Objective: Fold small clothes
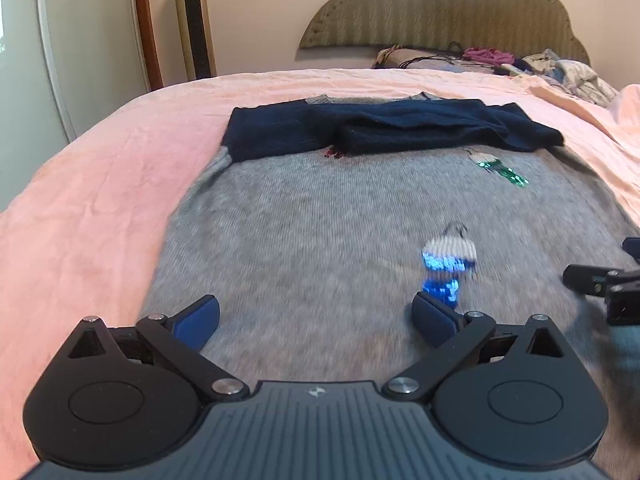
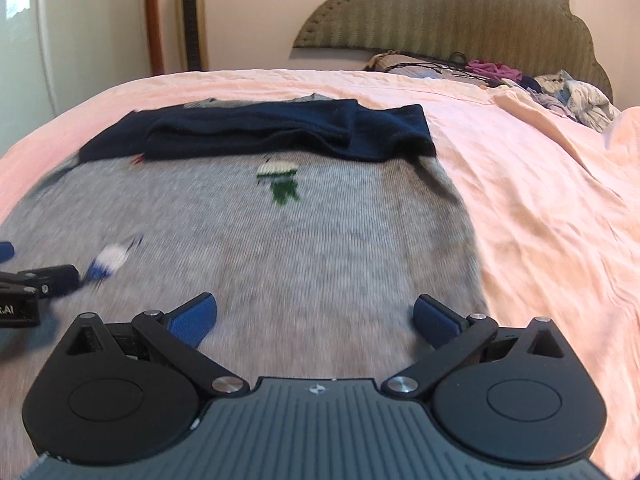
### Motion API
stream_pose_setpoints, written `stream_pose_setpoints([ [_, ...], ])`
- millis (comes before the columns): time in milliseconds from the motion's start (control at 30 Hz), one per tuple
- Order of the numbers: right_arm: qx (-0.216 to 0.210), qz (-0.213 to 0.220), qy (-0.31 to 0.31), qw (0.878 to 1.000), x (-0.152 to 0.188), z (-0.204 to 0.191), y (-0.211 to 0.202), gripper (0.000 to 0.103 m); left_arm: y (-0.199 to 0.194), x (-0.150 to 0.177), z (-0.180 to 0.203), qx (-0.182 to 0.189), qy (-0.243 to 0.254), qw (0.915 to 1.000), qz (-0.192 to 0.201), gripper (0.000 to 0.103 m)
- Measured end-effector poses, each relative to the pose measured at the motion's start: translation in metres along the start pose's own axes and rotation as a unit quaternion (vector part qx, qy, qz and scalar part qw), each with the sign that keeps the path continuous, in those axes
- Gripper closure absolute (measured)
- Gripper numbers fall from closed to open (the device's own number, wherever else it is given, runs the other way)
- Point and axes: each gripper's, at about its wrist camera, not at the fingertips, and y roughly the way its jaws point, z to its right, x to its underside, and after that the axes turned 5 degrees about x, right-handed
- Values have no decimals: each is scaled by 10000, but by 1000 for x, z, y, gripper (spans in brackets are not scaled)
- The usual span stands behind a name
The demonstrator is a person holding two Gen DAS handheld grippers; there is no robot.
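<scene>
Grey sweater (image 1: 320,232) spread flat, front up, near the middle of the pink bedspread (image 1: 92,184), hem end nearest the cameras and neckline end toward the headboard (image 1: 440,4). Long axis thus running away from both grippers, roughly along the bed's length. Navy sleeves (image 1: 392,128) folded inward across the chest, one overlapping the other in a dark band lying crosswise to that axis; judged a completed sleeve step, leaving a compact rectangle for the next fold. Sequinned blue motif (image 1: 442,276) and green motif (image 1: 504,172) visible on the front, confirming the face-up lay.

Left gripper (image 1: 316,314) poised over the lower left part of the body, jaws spread wide, nothing between the blue pads (image 1: 198,320). Right gripper (image 2: 316,314) likewise over the lower right part, near the garment's right edge, jaws parted and empty. Side-by-side spacing across the hem end judged suited to seizing the two lower corners together, so that the hem could be carried toward the neckline without skewing the cloth. Contact with the knit not determinable; strong motion blur on the near fabric. Hem edge itself hidden beneath the gripper bodies.

Loose clothes (image 2: 576,96) heaped by the headboard, well apart from the sweater.
</scene>
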Motion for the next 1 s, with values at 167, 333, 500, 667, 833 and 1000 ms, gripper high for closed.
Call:
stream_pose_setpoints([
  [167, -142, -5, 7, 9999, 5, 6, -5, 0, -2, 1, -2, 18, -6, 10000, -38, 0],
  [333, -75, -5, -40, 10000, 8, 3, -9, 0, -4, 5, -3, 85, -8, 10000, 5, 0],
  [500, -64, 20, -21, 10000, 9, 3, -9, 0, -4, 5, -3, 82, -29, 10000, 20, 0],
  [667, -58, 26, -13, 10000, 9, 3, -8, 0, -3, 5, -4, 93, -43, 9999, 17, 0],
  [833, -56, 24, -15, 10000, 9, 4, -9, 0, -4, 5, -4, 98, -26, 9999, -10, 0],
  [1000, -110, -151, 12, 9998, 12, 8, -21, 0, -23, 12, -5, 110, 61, 9996, -263, 0],
])
